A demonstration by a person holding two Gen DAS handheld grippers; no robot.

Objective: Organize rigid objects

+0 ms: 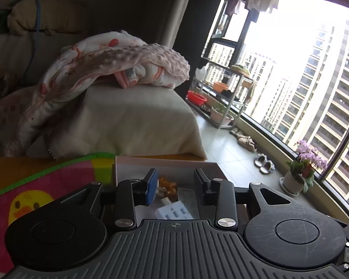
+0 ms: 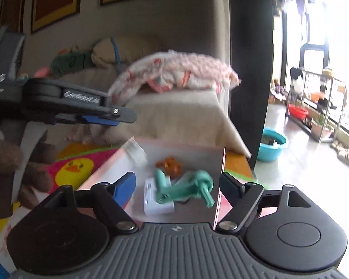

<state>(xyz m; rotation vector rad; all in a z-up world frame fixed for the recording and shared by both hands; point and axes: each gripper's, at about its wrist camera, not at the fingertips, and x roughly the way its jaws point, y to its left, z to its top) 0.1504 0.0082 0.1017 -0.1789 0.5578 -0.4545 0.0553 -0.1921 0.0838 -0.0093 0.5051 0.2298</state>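
Teal plastic, a crank-like tool (image 2: 186, 187), lies in the box (image 2: 181, 147) beside a white block (image 2: 157, 205) and an orange piece (image 2: 169, 164). The right gripper (image 2: 178, 182) hangs over them with its jaws wide and nothing between the pads. The left gripper (image 1: 175, 183) sits above the same box, jaws partly apart and empty; in the right view it shows side-on at the left (image 2: 118, 116). The box rests on a duck-print mat (image 1: 35, 197).

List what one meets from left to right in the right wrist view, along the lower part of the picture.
Yellow duck on the mat → white block → green plastic piece → turquoise basin on the floor.
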